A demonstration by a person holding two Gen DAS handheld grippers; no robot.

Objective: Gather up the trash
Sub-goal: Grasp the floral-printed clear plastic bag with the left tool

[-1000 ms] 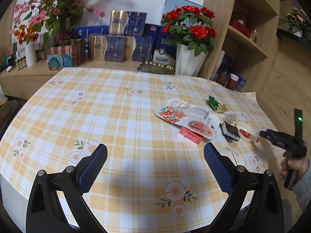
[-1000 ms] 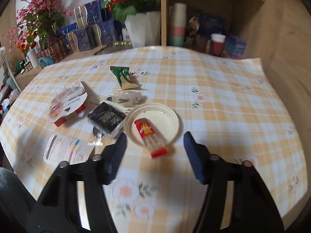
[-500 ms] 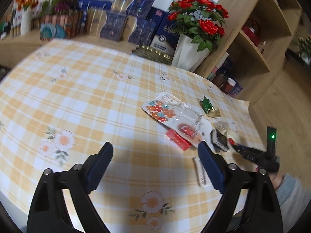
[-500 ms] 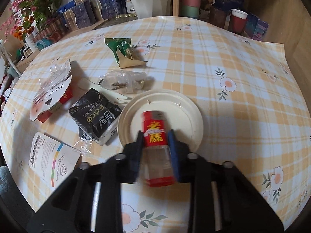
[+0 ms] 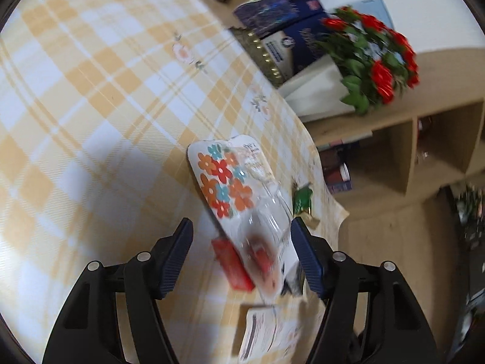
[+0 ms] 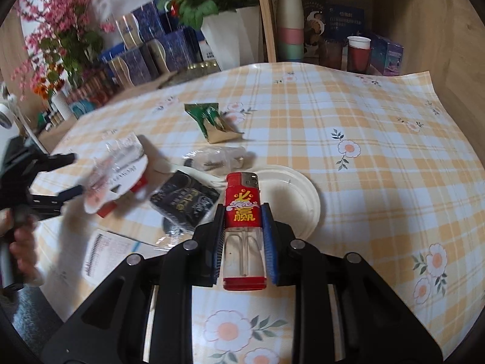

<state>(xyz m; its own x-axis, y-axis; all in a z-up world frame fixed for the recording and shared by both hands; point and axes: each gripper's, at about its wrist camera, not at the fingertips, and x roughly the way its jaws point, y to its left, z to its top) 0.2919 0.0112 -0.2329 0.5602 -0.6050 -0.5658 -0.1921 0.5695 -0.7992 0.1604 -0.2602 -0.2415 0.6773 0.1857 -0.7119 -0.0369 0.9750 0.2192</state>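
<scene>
Lighter (image 6: 244, 212) lies lengthwise, metal head pointing forward.

Wooden shelving (image 6: 394, 15) behind a checked table (image 6: 379, 139) (red roses (image 5: 379, 54) beside), white wall (image 5: 424, 6).

Gold character "赢", perhaps, on red lighter (image 6: 242, 212) label.

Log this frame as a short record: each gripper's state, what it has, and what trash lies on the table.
right gripper: shut on red lighter, above white plate
left gripper: open, jaws just been closing, astride flowered blister pack, pads not yet on it
loose trash: green wrapper, black packet, clear bag, printed leaflet
surface: checked tablecloth
</scene>
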